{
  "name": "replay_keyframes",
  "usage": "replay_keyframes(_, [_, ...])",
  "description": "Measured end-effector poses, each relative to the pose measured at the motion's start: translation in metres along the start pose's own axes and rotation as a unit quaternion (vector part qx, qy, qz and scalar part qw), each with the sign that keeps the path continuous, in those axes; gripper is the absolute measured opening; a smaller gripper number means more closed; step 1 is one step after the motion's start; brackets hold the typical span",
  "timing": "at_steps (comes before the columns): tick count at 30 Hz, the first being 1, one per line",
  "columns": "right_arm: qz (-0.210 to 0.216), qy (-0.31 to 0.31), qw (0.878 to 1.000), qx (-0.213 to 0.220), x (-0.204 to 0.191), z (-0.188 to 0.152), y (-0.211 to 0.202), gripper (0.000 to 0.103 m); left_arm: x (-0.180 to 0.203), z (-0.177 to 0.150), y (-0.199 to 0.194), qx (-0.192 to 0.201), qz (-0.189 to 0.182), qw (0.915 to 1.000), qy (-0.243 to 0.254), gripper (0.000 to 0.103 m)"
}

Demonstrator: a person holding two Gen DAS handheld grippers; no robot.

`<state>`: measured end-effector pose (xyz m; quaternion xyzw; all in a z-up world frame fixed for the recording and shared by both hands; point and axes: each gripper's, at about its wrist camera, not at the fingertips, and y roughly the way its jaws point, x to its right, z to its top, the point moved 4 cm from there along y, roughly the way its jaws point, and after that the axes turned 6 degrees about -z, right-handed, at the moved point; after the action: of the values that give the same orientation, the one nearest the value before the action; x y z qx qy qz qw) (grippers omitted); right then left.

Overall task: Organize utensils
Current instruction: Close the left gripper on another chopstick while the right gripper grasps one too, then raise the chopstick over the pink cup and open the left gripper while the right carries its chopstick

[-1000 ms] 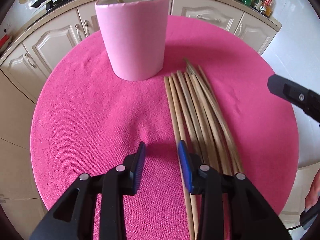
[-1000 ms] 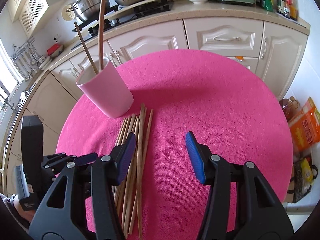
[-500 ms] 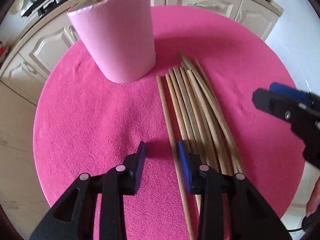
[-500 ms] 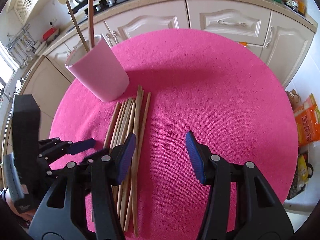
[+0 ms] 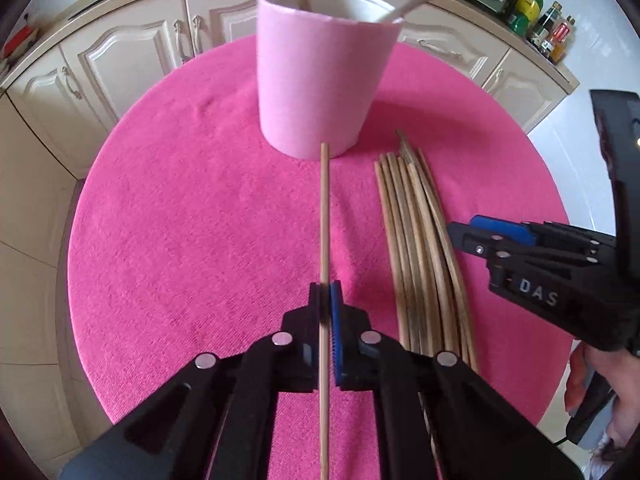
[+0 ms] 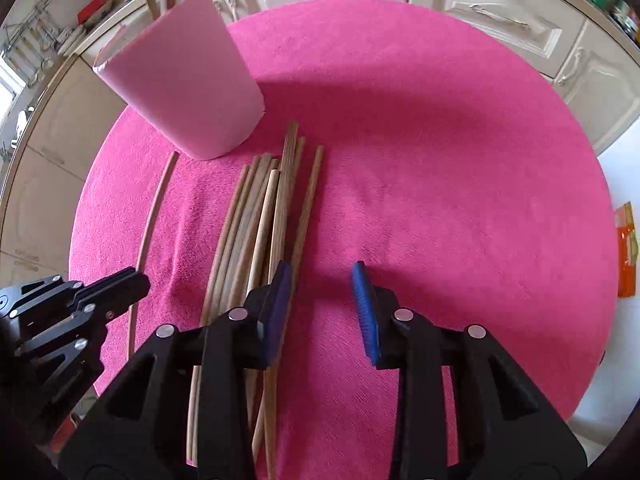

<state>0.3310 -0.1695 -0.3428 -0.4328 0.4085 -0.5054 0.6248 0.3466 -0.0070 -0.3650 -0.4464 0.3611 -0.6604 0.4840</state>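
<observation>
Your left gripper (image 5: 326,312) clenches one stick (image 5: 325,216) pointing at 12 toward the cup (image 5: 320,80); it's light, stiff, slippery, so your closing, still-empty right gripper (image 6: 320,308) should pinch the pile (image 6: 256,232) mid-shaft.

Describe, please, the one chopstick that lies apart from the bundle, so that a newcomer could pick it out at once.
Start at the round pink tablecloth and find the pale pink cup standing on it. Just in front of the cup, a single wooden chopstick points at its base. Unlike the bundle of chopsticks lying together to its right, it is alone, clamped in the left claw.
</observation>
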Motion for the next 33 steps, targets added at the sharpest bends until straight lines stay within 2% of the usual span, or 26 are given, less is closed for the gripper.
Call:
replay_keyframes(5, [-0.027, -0.031, 0.999, -0.019, -0.013, 0.001, 0.002, 0.031, -0.012, -0.001, -0.013, 0.012, 0.002, 0.9998, -0.014, 0.005])
replay_keyframes(9, [-0.068, -0.080, 0.994, -0.033, -0.024, 0.000, 0.005, 0.030, -0.017, -0.005, -0.023, 0.022, 0.005, 0.9995, -0.020, 0.005])
replay_keyframes(13, [-0.058, -0.074, 0.994, -0.047, -0.016, 0.000, 0.004, 0.021, -0.018, -0.003, -0.030, 0.029, 0.005, 0.9994, -0.020, 0.005])
replay_keyframes(15, [-0.055, -0.065, 0.995, -0.057, -0.010, 0.003, 0.005, 0.013, -0.019, -0.003, -0.034, 0.032, 0.004, 0.9993, -0.017, 0.005])
replay_keyframes(18, [-0.035, -0.045, 0.996, -0.074, 0.002, -0.001, 0.004, 0.011, -0.018, -0.002, -0.040, 0.037, 0.002, 0.9992, -0.016, 0.005])
replay_keyframes(22, [-0.032, -0.051, 0.995, -0.078, 0.005, 0.001, 0.006, 0.011, -0.017, -0.001, -0.043, 0.040, -0.001, 0.9991, -0.017, 0.005])
replay_keyframes(26, [-0.004, -0.013, 0.998, -0.056, 0.028, 0.008, 0.005, 0.007, -0.016, 0.001, -0.051, 0.050, -0.005, 0.9985, -0.019, 0.005])
replay_keyframes(29, [0.032, 0.027, 0.999, -0.023, 0.044, 0.010, -0.007, 0.006, -0.013, 0.005, -0.062, 0.074, -0.016, 0.9970, -0.015, 0.005])
replay_keyframes(33, [0.052, 0.051, 0.997, 0.023, 0.059, 0.016, -0.028, 0.006, -0.008, 0.011, -0.079, 0.110, -0.030, 0.9934, -0.013, 0.005])
